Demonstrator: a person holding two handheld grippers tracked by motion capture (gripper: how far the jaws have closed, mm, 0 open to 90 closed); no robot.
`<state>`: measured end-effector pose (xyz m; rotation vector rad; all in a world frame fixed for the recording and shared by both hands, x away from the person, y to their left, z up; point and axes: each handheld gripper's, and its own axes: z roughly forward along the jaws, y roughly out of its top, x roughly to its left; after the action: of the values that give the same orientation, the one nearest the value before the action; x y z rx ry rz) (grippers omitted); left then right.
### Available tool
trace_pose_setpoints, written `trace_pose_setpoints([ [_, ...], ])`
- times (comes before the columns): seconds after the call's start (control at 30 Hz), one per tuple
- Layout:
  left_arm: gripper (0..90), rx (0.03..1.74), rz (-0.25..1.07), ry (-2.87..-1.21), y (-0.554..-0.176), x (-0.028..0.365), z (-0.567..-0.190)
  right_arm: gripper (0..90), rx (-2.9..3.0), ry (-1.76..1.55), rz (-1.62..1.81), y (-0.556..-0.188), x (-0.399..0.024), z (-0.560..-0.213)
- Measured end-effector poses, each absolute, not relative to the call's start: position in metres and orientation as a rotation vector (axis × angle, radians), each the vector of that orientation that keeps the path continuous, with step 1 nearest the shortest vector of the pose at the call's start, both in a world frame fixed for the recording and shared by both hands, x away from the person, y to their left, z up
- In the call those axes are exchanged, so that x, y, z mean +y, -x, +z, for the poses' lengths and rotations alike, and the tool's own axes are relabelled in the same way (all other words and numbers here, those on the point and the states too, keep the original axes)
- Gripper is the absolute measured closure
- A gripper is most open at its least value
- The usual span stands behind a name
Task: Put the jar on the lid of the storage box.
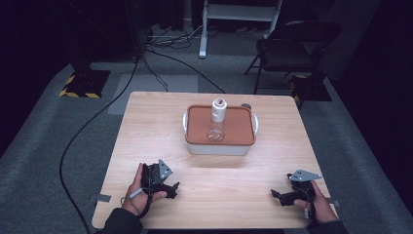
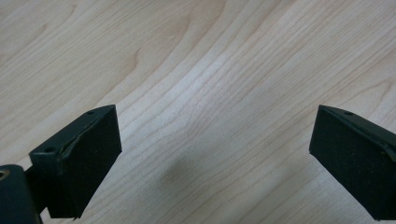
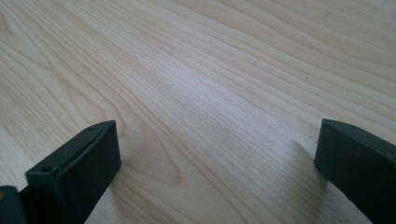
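While both hands rest low at the near edge of the desk [image 1: 146,122], the work sits farther back: a white, round-cornered container [image 1: 220,146] with small side handles, capped by a flat terracotta-coloured lid [image 1: 238,127] with a raised rim. On that lid, near its middle, stands a clear glassy bottle [image 1: 215,129], wide at the base and narrowing to a white neck and cap, upright. A small dark round thing [image 1: 246,106] peeks out just behind the container's far right corner; what it is cannot be told.

The desk is pale wood with long, wavy grain and a smooth matt finish. The left hand-held gripper [image 1: 171,190] lies near the front left, its black jaws spread wide with only bare wood between them; the left gripper view shows blocky, flat-faced pads [image 2: 79,163] of dull black. The right hand-held gripper [image 1: 278,196] lies near the front right, its jaws likewise wide apart and holding nothing, its pads [image 3: 79,163] just above the grain. Each carries a grey three-cornered plate on top. Both are well apart from the container, with open desk between.

Beyond the desk lie grey carpet, a black cable [image 1: 78,141] curling along the left, a dark folding chair [image 1: 287,48] at the far right, and a white frame leg [image 1: 203,34].
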<state>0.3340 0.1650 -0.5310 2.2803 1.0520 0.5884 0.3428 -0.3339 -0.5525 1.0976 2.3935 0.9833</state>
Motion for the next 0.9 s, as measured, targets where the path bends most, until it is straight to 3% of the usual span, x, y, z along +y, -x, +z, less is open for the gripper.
trace_pose_setpoints([
  [0.4,2.0,1.108,0.523,-2.249,-0.329,0.175,-0.545,0.2,2.393,-1.097,0.983,-0.343,-0.334,-0.553],
  [0.6,1.4,1.166,0.423,-2.181,-0.328,0.183,-0.551,0.2,2.393,-1.098,0.983,-0.343,-0.334,-0.553],
  [0.9,0.3,1.096,0.415,-2.176,-0.327,0.19,-0.554,0.2,2.393,-1.097,0.983,-0.343,-0.334,-0.553],
])
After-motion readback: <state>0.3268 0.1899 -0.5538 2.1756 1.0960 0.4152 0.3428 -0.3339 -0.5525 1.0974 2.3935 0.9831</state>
